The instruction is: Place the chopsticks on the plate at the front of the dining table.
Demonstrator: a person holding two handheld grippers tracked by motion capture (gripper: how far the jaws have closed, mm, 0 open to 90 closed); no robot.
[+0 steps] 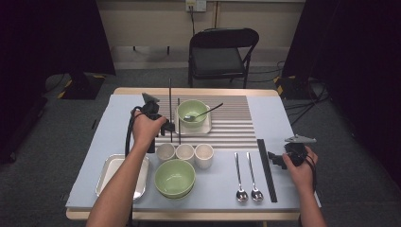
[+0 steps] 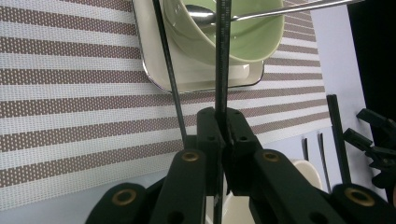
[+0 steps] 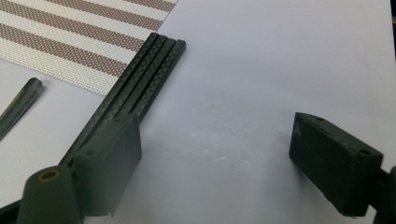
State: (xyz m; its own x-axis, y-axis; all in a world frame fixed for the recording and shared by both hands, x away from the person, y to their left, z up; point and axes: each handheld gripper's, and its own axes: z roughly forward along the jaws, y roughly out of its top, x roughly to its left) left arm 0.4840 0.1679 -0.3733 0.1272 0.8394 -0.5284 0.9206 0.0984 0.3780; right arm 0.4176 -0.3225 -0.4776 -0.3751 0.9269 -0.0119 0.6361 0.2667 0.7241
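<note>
My left gripper (image 2: 223,135) is shut on a thin black chopstick (image 2: 222,70) that points out over a green bowl (image 2: 243,42) holding a spoon (image 2: 205,16). That bowl sits on a small tray (image 2: 196,79). A second chopstick (image 2: 168,70) lies on the striped mat (image 2: 70,93) just left of the held one. In the high view the left gripper (image 1: 166,126) is at the tray's left edge. My right gripper (image 3: 219,140) stands open over bare table, its left jaw beside a bundle of black chopsticks (image 3: 140,79). From above it (image 1: 275,159) is right of that bundle (image 1: 266,170).
Three pale cups (image 1: 185,152) stand in a row in front of the mat. A second green bowl (image 1: 175,178) and a metal tray (image 1: 109,172) sit near the front edge. Two spoons (image 1: 247,182) lie left of the bundle. A folding chair (image 1: 220,54) stands behind the table.
</note>
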